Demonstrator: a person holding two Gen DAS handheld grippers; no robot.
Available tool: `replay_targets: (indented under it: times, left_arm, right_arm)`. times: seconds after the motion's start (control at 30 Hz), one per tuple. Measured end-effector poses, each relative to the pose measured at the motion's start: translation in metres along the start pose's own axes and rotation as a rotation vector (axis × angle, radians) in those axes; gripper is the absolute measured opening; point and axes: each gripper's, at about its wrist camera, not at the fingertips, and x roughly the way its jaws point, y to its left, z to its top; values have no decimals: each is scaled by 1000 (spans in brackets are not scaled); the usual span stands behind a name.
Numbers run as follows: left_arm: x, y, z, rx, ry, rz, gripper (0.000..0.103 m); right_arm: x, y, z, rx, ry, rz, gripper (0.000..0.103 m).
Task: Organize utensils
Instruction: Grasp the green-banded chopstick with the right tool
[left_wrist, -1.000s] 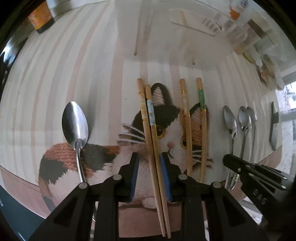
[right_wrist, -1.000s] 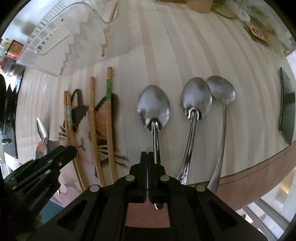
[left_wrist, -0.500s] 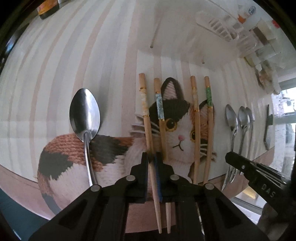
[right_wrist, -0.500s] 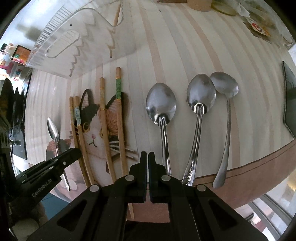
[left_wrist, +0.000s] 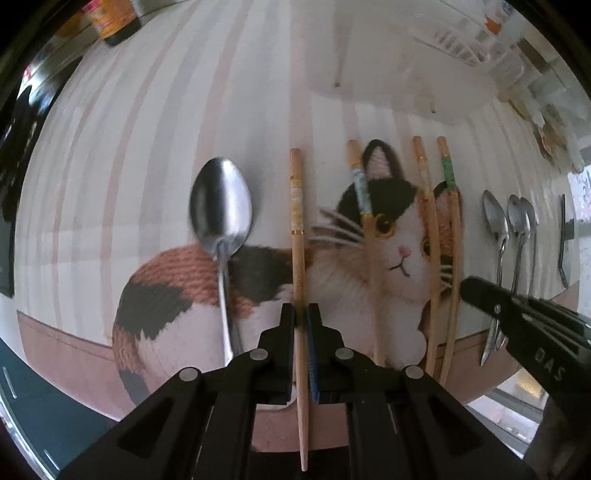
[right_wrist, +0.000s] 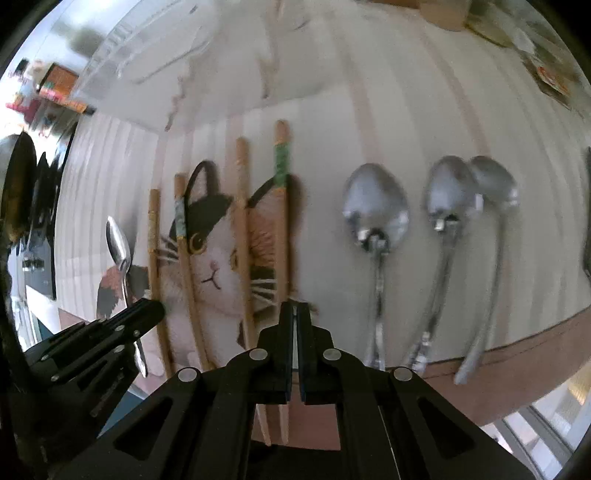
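My left gripper (left_wrist: 301, 321) is shut on a wooden chopstick with a pale band (left_wrist: 297, 221), gripping its lower half; it lies beside a lone spoon (left_wrist: 221, 214). Right of it lie a blue-banded chopstick (left_wrist: 364, 206), a plain one (left_wrist: 424, 206) and a green-banded one (left_wrist: 448, 184), all on the cat picture. My right gripper (right_wrist: 295, 314) is shut and empty, just right of the green-banded chopstick (right_wrist: 282, 206). Three spoons (right_wrist: 375, 210) (right_wrist: 448, 199) (right_wrist: 495, 184) lie in a row to its right. The left gripper (right_wrist: 155, 306) shows at the lower left of the right wrist view.
A clear plastic organiser tray (left_wrist: 406, 55) stands on the striped tablecloth (left_wrist: 147, 129) beyond the chopstick tips. Jars and packets crowd the far edges. A dark flat object (left_wrist: 563, 240) lies right of the spoons. The table's near edge runs just below the handles.
The left jaws closed from around two chopsticks onto the pale-banded one, which now sits apart from the blue-banded one. The right gripper shifted left from over a spoon handle towards the chopsticks.
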Motion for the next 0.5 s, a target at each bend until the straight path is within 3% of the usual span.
replay_targets:
  times: [0.1,0.17,0.23,0.33,0.43,0.5]
  left_arm:
    - [2,-1,-2,-17,3,-14,5]
    - [2,-3,-4,-16,1,-12,5]
    - [6,-9,-4,-22,-2,-21,5]
    - [2,18,-9,-35,-1,-39,5]
    - [3,31,-8,-35,-2,-45,5]
    - [3,34,-9,-34,-3,-46,5]
  right_arm:
    - [2,10,5,-39,14,-117,0]
    - [0,9,7,-42,13,-117,0]
    - [-3,0,5,-1,26,-58,0]
    - [-11,-13,6,65,7,47,5]
    - [-13,-11,11,61,-8,88,17]
    - [-5,-4,13,38,12,65,18]
